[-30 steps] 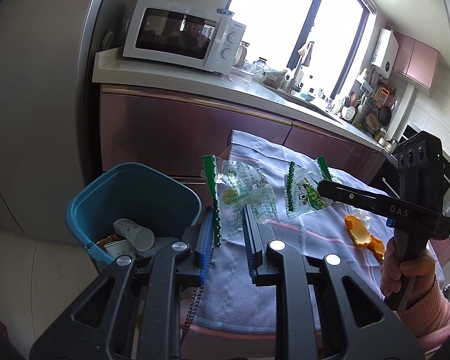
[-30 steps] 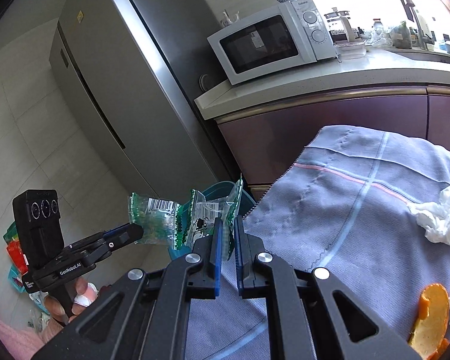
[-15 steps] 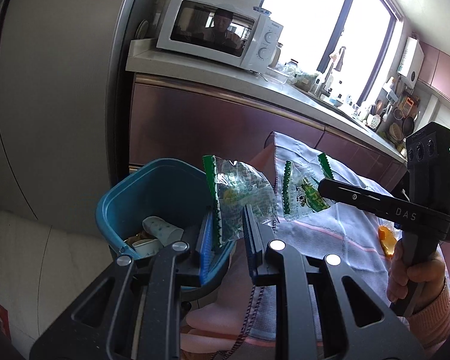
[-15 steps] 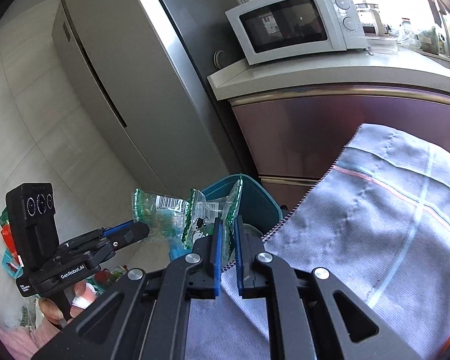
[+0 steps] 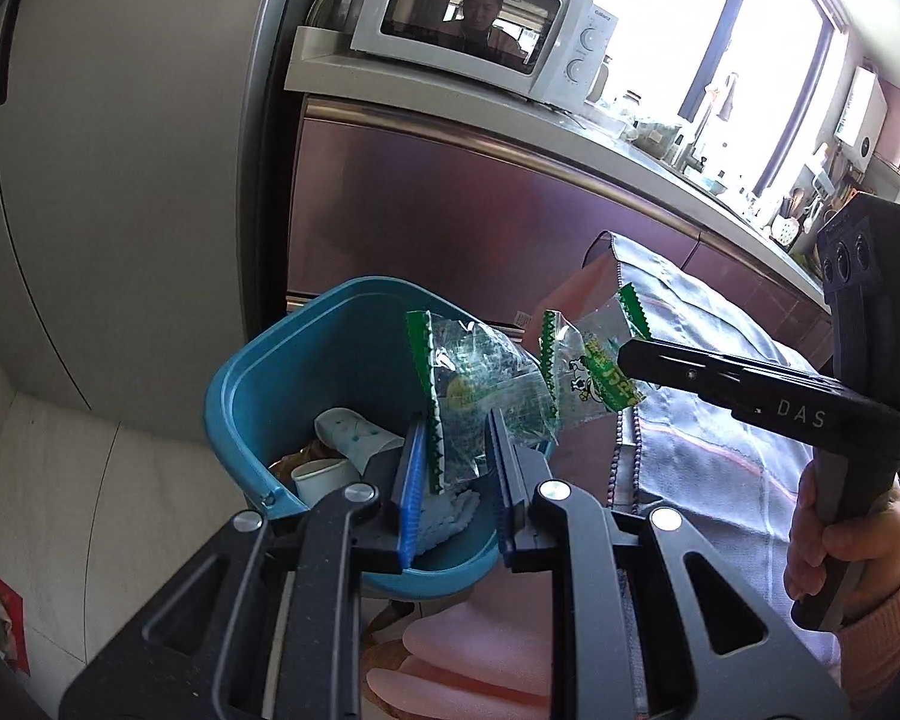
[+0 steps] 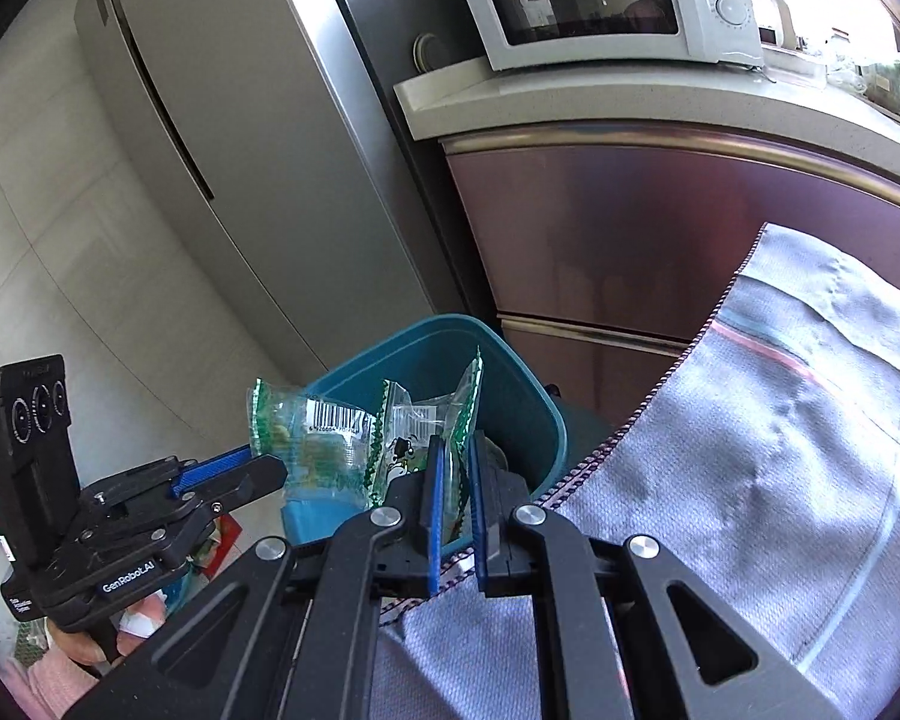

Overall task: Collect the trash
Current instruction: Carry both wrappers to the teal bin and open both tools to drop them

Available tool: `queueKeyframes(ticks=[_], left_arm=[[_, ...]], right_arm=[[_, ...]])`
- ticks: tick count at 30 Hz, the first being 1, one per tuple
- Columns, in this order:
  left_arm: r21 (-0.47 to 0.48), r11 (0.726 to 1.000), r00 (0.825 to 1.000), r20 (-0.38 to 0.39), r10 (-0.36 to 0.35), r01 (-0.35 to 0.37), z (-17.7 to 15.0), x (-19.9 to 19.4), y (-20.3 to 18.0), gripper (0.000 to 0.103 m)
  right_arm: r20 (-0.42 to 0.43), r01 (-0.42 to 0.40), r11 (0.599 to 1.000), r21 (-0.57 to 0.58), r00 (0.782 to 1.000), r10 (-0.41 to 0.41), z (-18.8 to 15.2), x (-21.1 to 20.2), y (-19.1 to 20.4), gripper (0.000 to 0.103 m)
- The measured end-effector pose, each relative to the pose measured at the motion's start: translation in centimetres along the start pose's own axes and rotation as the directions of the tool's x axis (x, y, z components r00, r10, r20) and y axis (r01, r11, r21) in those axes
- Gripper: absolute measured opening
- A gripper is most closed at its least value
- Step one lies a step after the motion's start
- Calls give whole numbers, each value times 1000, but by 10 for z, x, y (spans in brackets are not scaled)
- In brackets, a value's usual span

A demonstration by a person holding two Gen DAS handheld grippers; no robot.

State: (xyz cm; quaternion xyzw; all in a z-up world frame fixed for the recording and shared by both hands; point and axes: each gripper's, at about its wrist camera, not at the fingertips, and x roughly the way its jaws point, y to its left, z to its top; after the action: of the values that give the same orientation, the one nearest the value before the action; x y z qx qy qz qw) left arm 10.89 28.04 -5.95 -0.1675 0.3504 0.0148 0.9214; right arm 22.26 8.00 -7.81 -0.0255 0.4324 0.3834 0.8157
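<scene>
Blue pads, left gripper (image 5: pixel 453 468): jaws part open, with one green-edged clear snack wrapper (image 5: pixel 474 384) between them; whether the pads pinch it or it only hangs there I cannot tell.
Right gripper (image 6: pixel 453 480): jaws narrowly apart, closed on a second wrapper (image 6: pixel 435 420) with a cartoon print; its green sawtooth edge stands up between the pads.
Where the wrappers are: both hang over the mouth of the teal bin (image 5: pixel 282 372), the left one above its near right rim, the right one just to its right.
Bin contents: a white paper cup (image 5: pixel 321 474), another pale cup with dots (image 5: pixel 354 435) and some crumpled white paper (image 5: pixel 444 510) already lie inside.
Table cloth (image 6: pixel 780 450): grey-blue with a pink stripe, right of the bin, touching or just beside its rim.
Progress: some trash is binned and two wrappers are at the drop point; by my reading, release is the step left for them. What else waits on the table is out of view.
Writing: "DAS" on the right gripper's side, "GenRobot.AI" on the left one, a barcode (image 6: pixel 333 417) on the left wrapper; digits too small to read.
Far: white microwave (image 5: pixel 486 18) on the counter (image 5: pixel 450 102), its brand illegible; steel fridge (image 6: pixel 240 138) to the left.
</scene>
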Motion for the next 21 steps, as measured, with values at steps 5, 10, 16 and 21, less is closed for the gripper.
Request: queueKeyframes(ticks=[5,10,16,21], left_arm=[[-10,1000,1000,-15,12,-12,-1,12,4,20],[-20,1000,999,-31,21,-22,-3,22,7,20],[-26,999,999,-45,23,-24,-7,30,9,20],[-30,999,998,-57,25,-27,-8,37,10,20]], right_arm=[[-29,13,1000,0,999,-13,2,14,-1,7],[-48,21,1000,-6,999,-21,3,22,-2,7],[-62,28,1000,-4,998,-28,5,31,-3,7],[-79,34,999,-5,996,-35,7,39,-4,7]])
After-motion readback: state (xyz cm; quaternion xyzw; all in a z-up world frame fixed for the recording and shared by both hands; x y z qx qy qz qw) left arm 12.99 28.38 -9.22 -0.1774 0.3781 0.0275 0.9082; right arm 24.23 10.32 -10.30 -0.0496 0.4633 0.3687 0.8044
